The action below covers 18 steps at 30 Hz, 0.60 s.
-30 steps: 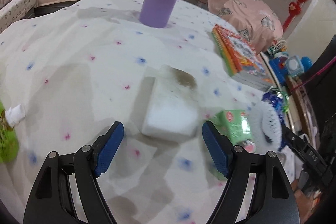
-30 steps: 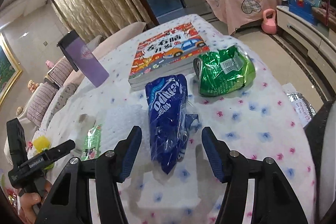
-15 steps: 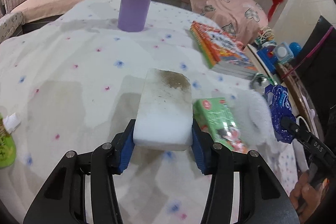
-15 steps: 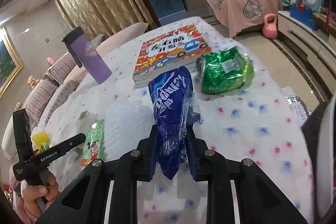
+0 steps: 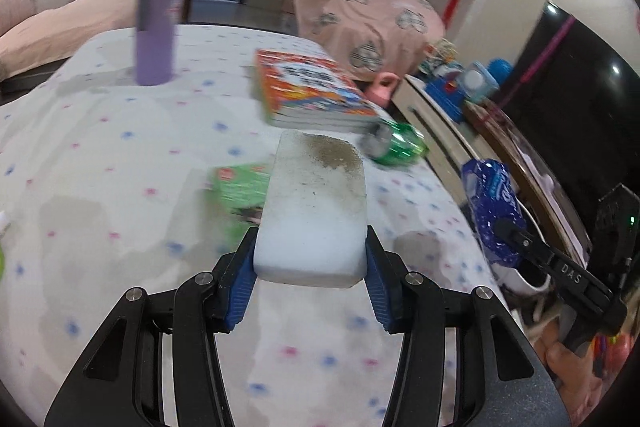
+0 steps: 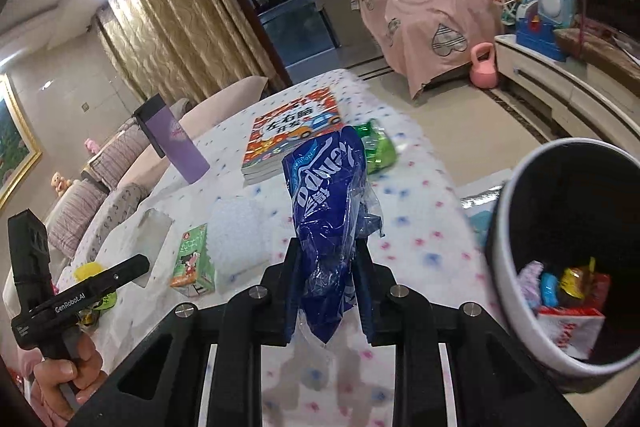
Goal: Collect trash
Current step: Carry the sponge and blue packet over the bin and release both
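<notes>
My left gripper (image 5: 310,255) is shut on a white sponge (image 5: 316,203) with a dirty far end, held above the dotted tablecloth (image 5: 100,147). The right gripper (image 6: 326,267) is shut on a crumpled blue plastic wrapper (image 6: 326,187), also lifted off the table. To its right stands a round bin (image 6: 498,227) with several wrappers inside. A green carton (image 6: 192,259), a sheet of bubble wrap (image 6: 240,231) and a green foil bag (image 6: 378,147) lie on the table. In the left wrist view the blue wrapper (image 5: 490,195) hangs at the right.
A purple tumbler (image 5: 158,15) stands at the back of the table, with a stack of picture books (image 5: 312,91) to its right. A hand (image 6: 68,375) holds the left gripper's handle. A low cabinet (image 6: 560,91) with toys and a pink-covered seat (image 6: 432,11) lie beyond the table.
Both grippers closed, the left on the sponge and the right on the blue wrapper, then rose off the table and swung right. The bin has come into the right wrist view.
</notes>
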Each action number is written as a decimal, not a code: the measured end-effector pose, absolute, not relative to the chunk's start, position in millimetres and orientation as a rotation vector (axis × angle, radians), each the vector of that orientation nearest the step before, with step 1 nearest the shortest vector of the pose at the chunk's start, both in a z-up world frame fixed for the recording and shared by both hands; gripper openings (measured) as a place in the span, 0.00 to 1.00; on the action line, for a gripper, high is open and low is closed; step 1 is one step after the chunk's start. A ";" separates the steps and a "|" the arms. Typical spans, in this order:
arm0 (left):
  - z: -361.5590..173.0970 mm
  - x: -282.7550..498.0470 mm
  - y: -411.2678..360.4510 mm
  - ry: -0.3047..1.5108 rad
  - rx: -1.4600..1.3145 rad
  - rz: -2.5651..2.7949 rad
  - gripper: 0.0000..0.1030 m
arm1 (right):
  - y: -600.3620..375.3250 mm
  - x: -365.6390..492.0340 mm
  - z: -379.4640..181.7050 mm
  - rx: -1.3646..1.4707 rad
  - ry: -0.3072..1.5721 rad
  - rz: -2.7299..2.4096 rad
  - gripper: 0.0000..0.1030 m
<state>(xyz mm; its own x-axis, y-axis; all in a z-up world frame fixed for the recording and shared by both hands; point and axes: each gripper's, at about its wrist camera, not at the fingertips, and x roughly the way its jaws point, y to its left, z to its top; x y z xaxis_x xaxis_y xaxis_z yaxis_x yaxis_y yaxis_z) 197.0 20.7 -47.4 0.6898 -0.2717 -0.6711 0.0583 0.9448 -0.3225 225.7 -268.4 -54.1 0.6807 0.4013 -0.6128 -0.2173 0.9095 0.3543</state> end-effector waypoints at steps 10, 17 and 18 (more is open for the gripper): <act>-47.7 195.2 -62.2 0.827 -0.214 -0.330 0.47 | -326.1 198.7 -46.3 0.306 0.711 0.264 0.24; -43.7 196.8 -103.4 0.836 -0.166 -0.396 0.47 | -364.6 185.3 -45.8 0.328 0.696 0.190 0.24; -42.4 197.9 -110.8 0.836 -0.158 -0.408 0.47 | -369.2 184.1 -46.3 0.333 0.696 0.183 0.24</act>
